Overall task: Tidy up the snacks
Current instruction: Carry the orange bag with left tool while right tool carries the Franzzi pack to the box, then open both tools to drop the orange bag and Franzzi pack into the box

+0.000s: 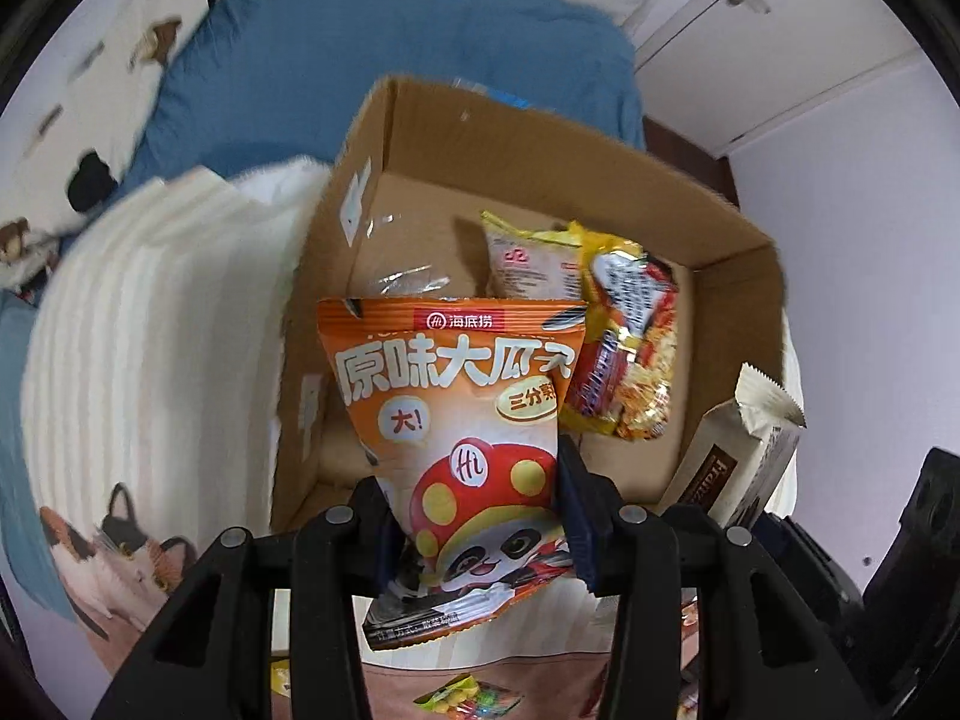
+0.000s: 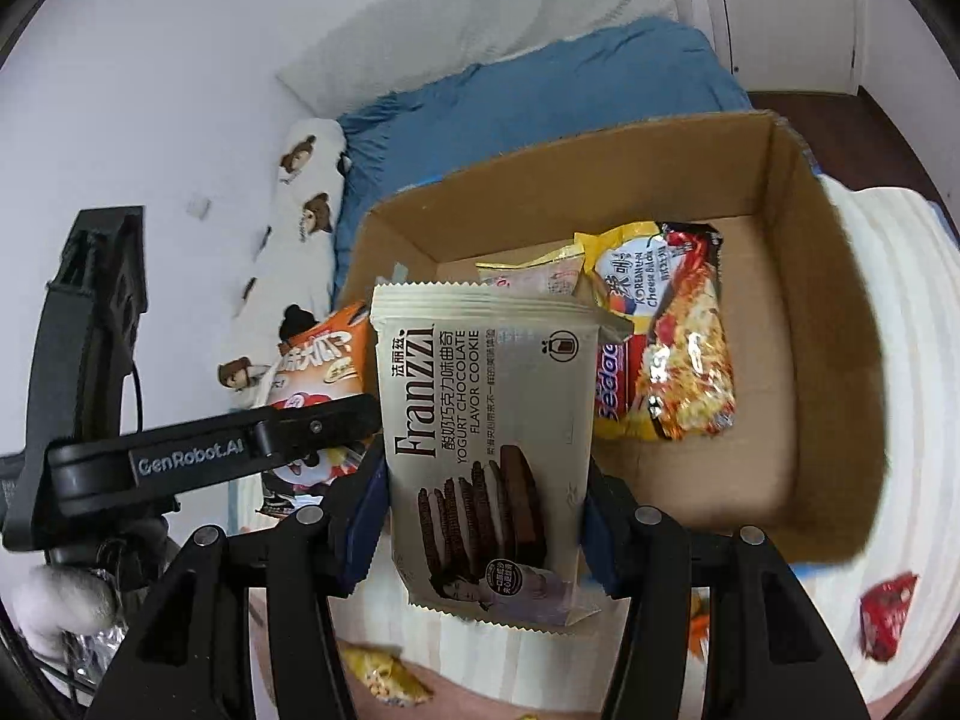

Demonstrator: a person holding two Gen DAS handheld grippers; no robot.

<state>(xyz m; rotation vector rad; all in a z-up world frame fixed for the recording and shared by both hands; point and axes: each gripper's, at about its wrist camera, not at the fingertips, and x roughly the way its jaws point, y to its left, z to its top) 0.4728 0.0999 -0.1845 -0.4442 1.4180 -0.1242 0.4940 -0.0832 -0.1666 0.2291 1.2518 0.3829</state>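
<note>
Landmark: open brown cardboard box [image 1: 420, 138], resting on a white ribbed blanket [image 1: 150, 330] over a blue bedsheet [image 1: 360, 30].

Item 1: orange sunflower-seed packet with panda mascot [image 1: 462, 432], clamped in the left gripper [image 1: 474, 516], held above the box's near edge.

Item 2: beige Franzzi chocolate cookie packet [image 2: 492, 420], clamped upright in the right gripper [image 2: 486, 522], at the box's near side.

Item 3: yellow-and-red noodle packet [image 2: 666, 336], lying inside the box.

Item 4: pale pink snack packet [image 2: 540, 276], inside the box, behind the noodle packet.
</note>
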